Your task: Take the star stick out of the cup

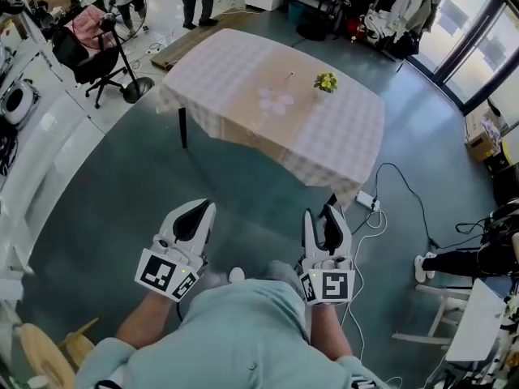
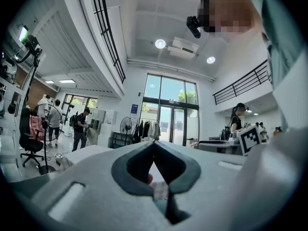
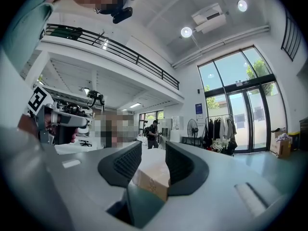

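Plainly the approach is the step in hand, since nothing of the task has been touched. In the head view the person stands on the green floor well apart from the table (image 1: 357, 148), which wears a pale checked cloth with a tan band across its middle. The left gripper (image 1: 203, 206) and right gripper (image 1: 321, 213) are both held close to the body. Seen along its own jaws, the left gripper (image 2: 154, 143) has its tips met, leaving only a diamond-shaped gap behind them with nothing held in it. The right gripper (image 3: 154, 148) has its jaws standing apart and nothing between them; only the distant tabletop shows through the gap. On the far part of the table sit a small yellow-green cluster (image 1: 326, 81), a thin stick (image 1: 288, 77) just to its left, and some white round pieces (image 1: 274, 100) nearer the middle. At this distance neither the cup nor the star stick can be told for sure, though they are likeliest among those items. The next move calls for walking up to the table until the cup is in reach, then bringing the parted right jaws to the stick's shaft while the left steadies the cup.
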`<act>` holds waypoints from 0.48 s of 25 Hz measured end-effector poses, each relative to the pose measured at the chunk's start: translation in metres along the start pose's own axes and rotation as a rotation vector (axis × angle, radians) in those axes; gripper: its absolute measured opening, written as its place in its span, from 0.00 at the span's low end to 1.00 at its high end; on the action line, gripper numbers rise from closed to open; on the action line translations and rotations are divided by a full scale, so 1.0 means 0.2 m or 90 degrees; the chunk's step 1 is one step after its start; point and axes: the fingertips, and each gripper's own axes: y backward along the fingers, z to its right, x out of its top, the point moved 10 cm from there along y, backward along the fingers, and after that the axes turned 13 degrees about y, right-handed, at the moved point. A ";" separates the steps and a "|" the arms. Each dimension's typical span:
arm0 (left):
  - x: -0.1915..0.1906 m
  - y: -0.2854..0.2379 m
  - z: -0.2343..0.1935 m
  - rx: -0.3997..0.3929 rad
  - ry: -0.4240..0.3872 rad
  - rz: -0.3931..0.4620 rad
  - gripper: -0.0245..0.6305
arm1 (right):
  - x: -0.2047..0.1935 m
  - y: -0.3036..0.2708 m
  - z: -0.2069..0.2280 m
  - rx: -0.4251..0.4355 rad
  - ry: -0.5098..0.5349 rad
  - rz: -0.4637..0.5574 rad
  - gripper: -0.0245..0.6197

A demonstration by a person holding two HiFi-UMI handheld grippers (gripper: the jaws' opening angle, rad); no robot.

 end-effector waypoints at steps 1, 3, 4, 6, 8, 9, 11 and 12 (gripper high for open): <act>0.01 0.00 -0.01 -0.001 0.002 0.000 0.04 | 0.01 -0.01 -0.01 0.001 -0.001 -0.001 0.25; 0.02 -0.01 -0.02 -0.004 0.005 0.001 0.04 | 0.02 -0.02 -0.02 0.004 0.000 -0.006 0.25; 0.02 -0.02 -0.03 -0.006 0.006 0.003 0.04 | 0.02 -0.03 -0.02 0.006 0.000 -0.010 0.25; 0.01 -0.05 -0.06 -0.008 0.010 0.005 0.04 | 0.00 -0.06 -0.03 0.009 -0.003 -0.016 0.25; 0.00 -0.07 -0.09 -0.008 0.012 0.004 0.04 | -0.02 -0.09 -0.03 0.011 -0.004 -0.017 0.25; 0.00 -0.09 -0.10 -0.008 0.013 0.003 0.04 | -0.03 -0.10 -0.03 0.012 -0.003 -0.017 0.25; -0.01 -0.11 -0.12 -0.004 0.014 0.002 0.04 | -0.04 -0.13 -0.02 0.014 -0.003 -0.017 0.25; -0.01 -0.12 -0.13 -0.001 0.014 0.001 0.04 | -0.04 -0.15 -0.01 0.016 -0.004 -0.017 0.25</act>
